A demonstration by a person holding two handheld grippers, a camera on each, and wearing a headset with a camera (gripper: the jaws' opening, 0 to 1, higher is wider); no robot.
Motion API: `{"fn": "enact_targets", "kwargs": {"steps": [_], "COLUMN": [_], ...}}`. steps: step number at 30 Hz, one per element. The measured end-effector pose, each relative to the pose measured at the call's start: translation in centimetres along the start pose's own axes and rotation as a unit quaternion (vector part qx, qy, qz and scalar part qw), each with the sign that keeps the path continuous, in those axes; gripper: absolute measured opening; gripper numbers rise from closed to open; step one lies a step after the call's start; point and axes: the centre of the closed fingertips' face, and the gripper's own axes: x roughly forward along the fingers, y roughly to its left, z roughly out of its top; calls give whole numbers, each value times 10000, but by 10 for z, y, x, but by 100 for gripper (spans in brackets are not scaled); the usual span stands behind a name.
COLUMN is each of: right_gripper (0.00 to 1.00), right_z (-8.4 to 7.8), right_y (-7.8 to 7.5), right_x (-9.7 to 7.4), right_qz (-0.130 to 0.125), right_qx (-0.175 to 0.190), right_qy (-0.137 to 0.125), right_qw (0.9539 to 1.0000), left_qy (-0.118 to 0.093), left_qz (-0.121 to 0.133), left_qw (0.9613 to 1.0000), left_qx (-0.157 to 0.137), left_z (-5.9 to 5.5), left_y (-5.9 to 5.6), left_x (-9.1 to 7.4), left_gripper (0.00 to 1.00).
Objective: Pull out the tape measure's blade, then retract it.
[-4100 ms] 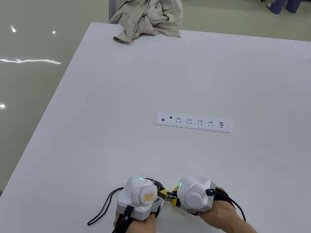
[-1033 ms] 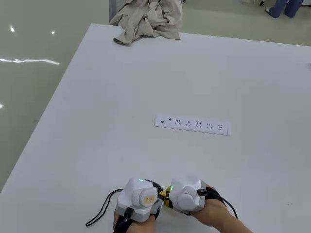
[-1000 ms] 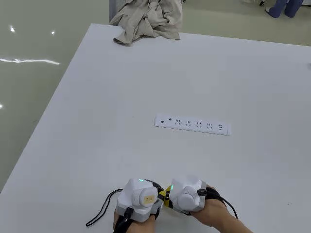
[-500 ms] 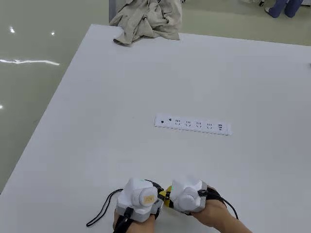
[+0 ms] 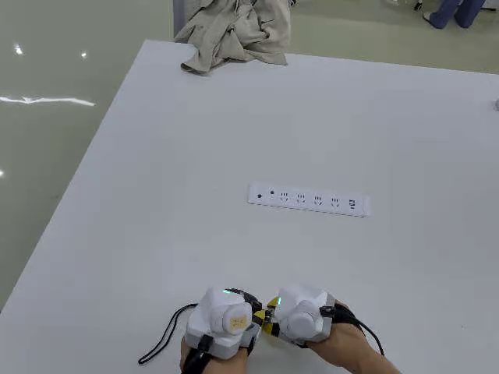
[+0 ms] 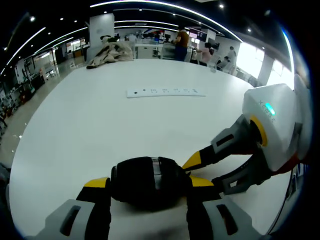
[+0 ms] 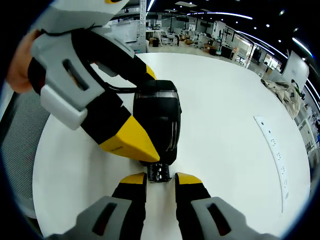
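Two grippers sit nose to nose at my 6 o'clock, right at the near edge of the white table (image 5: 195, 156). Left gripper (image 6: 150, 183) is clamped across the black tape measure (image 7: 157, 117), one yellow-tipped jaw on each side of the case. The case rests on the tabletop between the two tools. Right gripper (image 7: 159, 178) comes in from the case's 3 o'clock side as my left gripper view has it. In its own view its jaws are pinched in on the small ribbed blade end tab (image 7: 159, 172), which sits tight against the case mouth. I see no length of blade drawn out between tab and case.

One black cord (image 5: 164, 340) loops off toward 8 o'clock from the left gripper in the head view. A hand (image 5: 343, 351) backs the right gripper. White power strip (image 5: 309, 199) lies flat at about 12 o'clock from the grippers, well apart from them. Crumpled beige cloth (image 5: 234, 31) sits on the far edge at about 11 o'clock.
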Motion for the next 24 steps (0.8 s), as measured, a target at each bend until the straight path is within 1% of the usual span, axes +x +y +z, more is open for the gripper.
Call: {"fn": "enact_targets", "kwargs": {"steps": [2,6,9,13,17,18,24], "right_gripper": [23,25,25,27,30,31,34], "right_z": [-1,-2,-1,3,4,5,7], "right_y": [0,2,1,-2,-3,-3,-5], "right_x": [-1,-1,-2,-5,-7,-8,-14], "right_qz": [-20,-56,-107,-198,-258,-270,-387], "right_qx": [50,168,272,479,626,741,1033], "right_qy": [-6,-44,-107,-242,-286,-312,-456], "right_qw": [10000,9998,9995,9984,9973,9964,9928], "left_qy": [63,34,5,-44,-70,-72,-137], "left_qz": [-20,-57,-80,-63,-61,-79,-86], "left_qw": [10000,9999,10000,10000,10000,9999,9999], "left_qx": [-43,-76,-58,-47,-27,-25,31], "left_z": [-5,-9,-10,-9,-8,-8,-6], "left_y": [0,-1,-1,1,3,3,5], "left_x": [-1,-2,-3,-5,-6,-7,-10], "left_gripper": [59,65,65,67,69,69,71]}}
